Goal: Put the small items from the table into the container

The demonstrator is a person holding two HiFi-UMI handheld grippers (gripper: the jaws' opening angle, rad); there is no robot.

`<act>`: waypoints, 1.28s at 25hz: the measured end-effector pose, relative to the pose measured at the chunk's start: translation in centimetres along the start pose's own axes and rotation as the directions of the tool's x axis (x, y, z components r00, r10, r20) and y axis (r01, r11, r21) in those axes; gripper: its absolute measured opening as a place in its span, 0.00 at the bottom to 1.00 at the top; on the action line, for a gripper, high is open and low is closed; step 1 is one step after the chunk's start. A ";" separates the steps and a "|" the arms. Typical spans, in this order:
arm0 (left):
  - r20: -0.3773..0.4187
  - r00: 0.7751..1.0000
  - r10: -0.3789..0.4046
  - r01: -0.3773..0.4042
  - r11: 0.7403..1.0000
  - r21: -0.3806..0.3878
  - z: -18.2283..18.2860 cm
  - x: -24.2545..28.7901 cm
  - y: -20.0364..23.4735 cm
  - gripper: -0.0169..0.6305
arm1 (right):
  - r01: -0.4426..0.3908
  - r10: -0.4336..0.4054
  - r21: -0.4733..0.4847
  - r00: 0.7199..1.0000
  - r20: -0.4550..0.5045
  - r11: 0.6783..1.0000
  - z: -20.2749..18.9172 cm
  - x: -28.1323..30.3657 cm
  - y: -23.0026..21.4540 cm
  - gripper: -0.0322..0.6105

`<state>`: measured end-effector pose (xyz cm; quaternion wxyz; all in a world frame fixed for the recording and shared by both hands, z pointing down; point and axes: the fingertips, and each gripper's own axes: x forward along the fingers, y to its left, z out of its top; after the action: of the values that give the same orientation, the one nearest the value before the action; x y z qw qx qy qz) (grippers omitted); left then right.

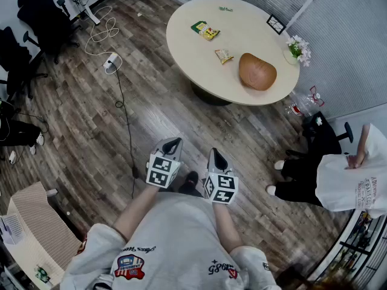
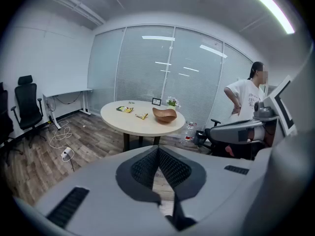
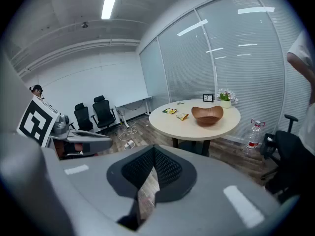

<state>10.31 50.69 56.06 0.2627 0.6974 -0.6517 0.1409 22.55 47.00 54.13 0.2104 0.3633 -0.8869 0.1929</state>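
The left gripper (image 1: 172, 144) and right gripper (image 1: 216, 155) were closed on nothing, side by side; well ahead of them, on the round table (image 1: 192, 59), stood the empty wooden bowl (image 1: 257, 71); two snack packets (image 1: 205, 30) lay left of it.

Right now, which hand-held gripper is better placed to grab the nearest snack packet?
Right, narrowly. The nearer packet lies straight ahead of the right hand-held gripper, the bowl beyond to its right; the left hand-held gripper is offset. Both are shut, empty, far from the table.
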 end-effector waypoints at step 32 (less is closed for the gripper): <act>0.052 0.998 -0.023 0.023 1.000 0.007 9.5 13.5 -1.1 0.04 | -0.040 0.037 0.050 0.998 0.050 0.998 5.7 4.5 -11.9 0.05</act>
<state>11.54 34.20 55.27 0.2451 0.7091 -0.6498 0.1217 26.98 33.77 53.96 0.1753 0.3561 -0.8934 0.2104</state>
